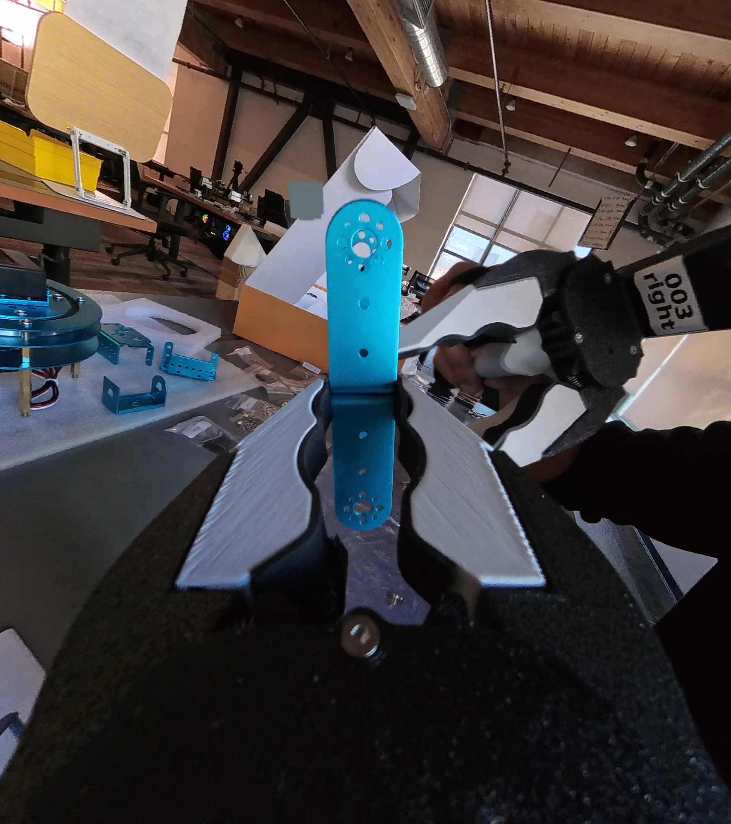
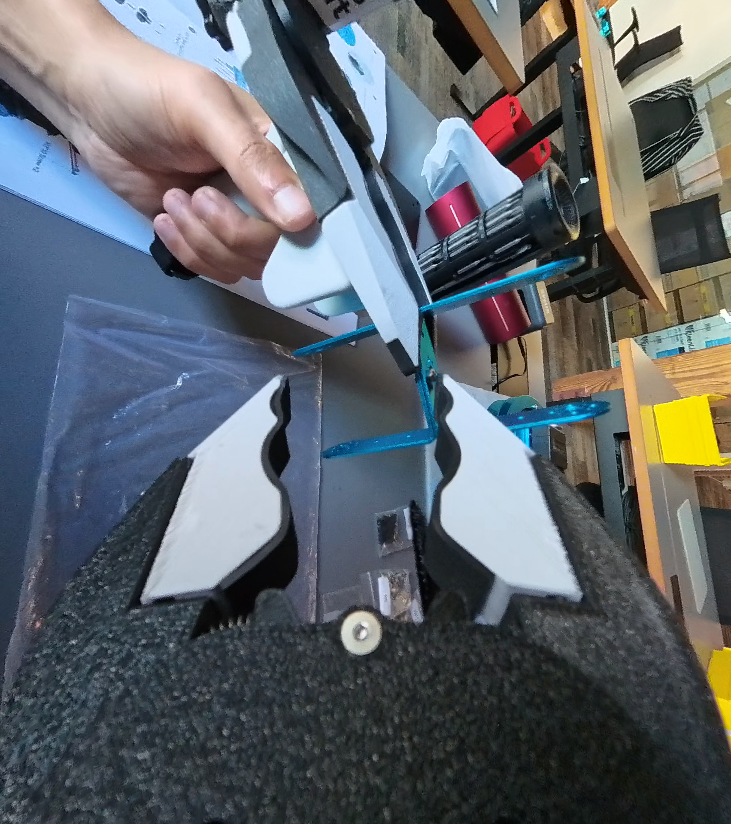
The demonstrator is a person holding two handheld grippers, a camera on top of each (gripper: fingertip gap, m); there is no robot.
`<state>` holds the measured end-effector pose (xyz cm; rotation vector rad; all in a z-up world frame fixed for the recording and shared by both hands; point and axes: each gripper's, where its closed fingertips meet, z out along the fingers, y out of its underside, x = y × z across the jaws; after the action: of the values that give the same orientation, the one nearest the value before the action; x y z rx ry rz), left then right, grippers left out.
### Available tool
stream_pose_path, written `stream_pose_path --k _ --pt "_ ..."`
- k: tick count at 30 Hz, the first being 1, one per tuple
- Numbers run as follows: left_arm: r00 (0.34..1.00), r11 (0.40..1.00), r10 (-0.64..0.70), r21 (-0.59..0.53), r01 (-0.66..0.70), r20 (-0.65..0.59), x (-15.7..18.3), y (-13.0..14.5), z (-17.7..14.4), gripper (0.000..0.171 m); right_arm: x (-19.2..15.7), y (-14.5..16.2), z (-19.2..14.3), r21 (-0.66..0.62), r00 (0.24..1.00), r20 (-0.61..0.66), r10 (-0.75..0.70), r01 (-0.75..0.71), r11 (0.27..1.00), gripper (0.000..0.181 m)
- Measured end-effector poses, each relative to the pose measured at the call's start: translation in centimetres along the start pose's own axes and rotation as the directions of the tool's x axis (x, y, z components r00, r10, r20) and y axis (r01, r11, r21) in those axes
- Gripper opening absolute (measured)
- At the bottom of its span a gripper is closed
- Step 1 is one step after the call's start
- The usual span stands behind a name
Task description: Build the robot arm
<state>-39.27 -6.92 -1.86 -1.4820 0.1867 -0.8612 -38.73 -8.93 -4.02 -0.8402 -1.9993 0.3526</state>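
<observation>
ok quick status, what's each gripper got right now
Left gripper shut on blue bracket, held upright. Right gripper open, one finger against a second blue bracket. Clear plastic bag beneath it.

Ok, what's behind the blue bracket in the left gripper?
The white lid of an open orange box rises behind the blue bracket, which the left gripper clamps. The bracket hides the lid's middle and whatever the box holds there.

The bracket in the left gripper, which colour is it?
Bright blue bracket; the left wrist view shows it best.
</observation>
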Motion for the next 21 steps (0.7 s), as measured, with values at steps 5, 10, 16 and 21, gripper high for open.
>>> stream_pose_path --k 5,10,16,21 --pt "1.0 1.0 -0.02 0.018 0.02 0.011 -0.4 -0.4 -0.2 0.026 0.5 -1.0 -1.2 0.041 1.0 -0.005 0.022 -0.022 0.999 0.061" --pt "1.0 1.0 0.005 -0.002 -0.005 -0.011 0.3 0.0 0.1 0.026 0.3 0.1 0.1 0.005 1.0 -0.013 0.01 -0.009 1.0 0.066" --pt "1.0 1.0 -0.023 0.005 0.023 0.02 -0.6 -0.1 -0.2 0.026 -0.3 -0.9 -0.8 0.045 1.0 0.021 0.016 -0.017 0.999 0.058" --pt "1.0 1.0 -0.01 0.007 0.01 0.003 -0.1 -0.2 -0.1 0.026 0.8 -0.3 -0.6 0.014 0.999 -0.032 0.01 -0.009 1.0 0.064"
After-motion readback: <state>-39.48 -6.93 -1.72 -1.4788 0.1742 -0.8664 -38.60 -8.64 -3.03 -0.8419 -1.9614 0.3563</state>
